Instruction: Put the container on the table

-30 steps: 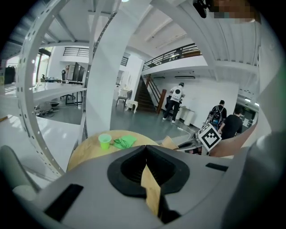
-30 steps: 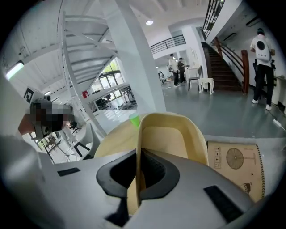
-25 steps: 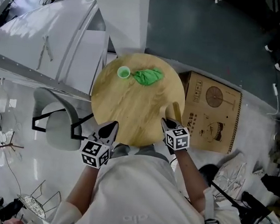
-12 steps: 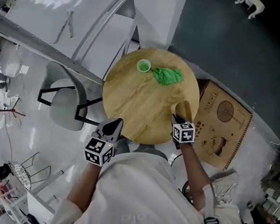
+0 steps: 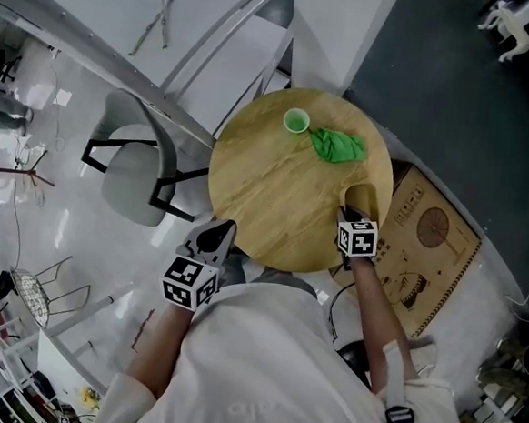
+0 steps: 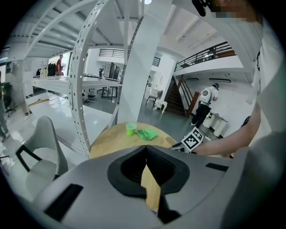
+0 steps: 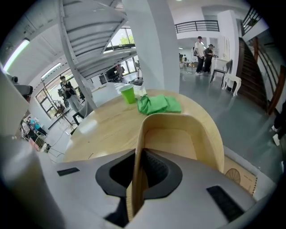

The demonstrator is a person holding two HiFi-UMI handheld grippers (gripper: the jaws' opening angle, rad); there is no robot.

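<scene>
A light wooden container (image 5: 358, 200) with rounded corners rests at the right edge of the round wooden table (image 5: 275, 189). My right gripper (image 5: 351, 220) grips its near wall. In the right gripper view that wall (image 7: 136, 179) stands upright between the pads, which still press on it while the jaws are opening. The container's hollow (image 7: 178, 134) faces away over the table (image 7: 111, 125). My left gripper (image 5: 217, 235) hangs off the table's near edge, shut and empty (image 6: 145, 154).
A green cup (image 5: 296, 121) and a green cloth (image 5: 336, 146) lie at the table's far side. A grey chair (image 5: 131, 173) stands to the left, and a cardboard box (image 5: 427, 237) lies on the floor to the right. White pillar and metal frame behind.
My right gripper has come down with the container onto the table's right edge. The left gripper has shifted slightly beside the near edge.
</scene>
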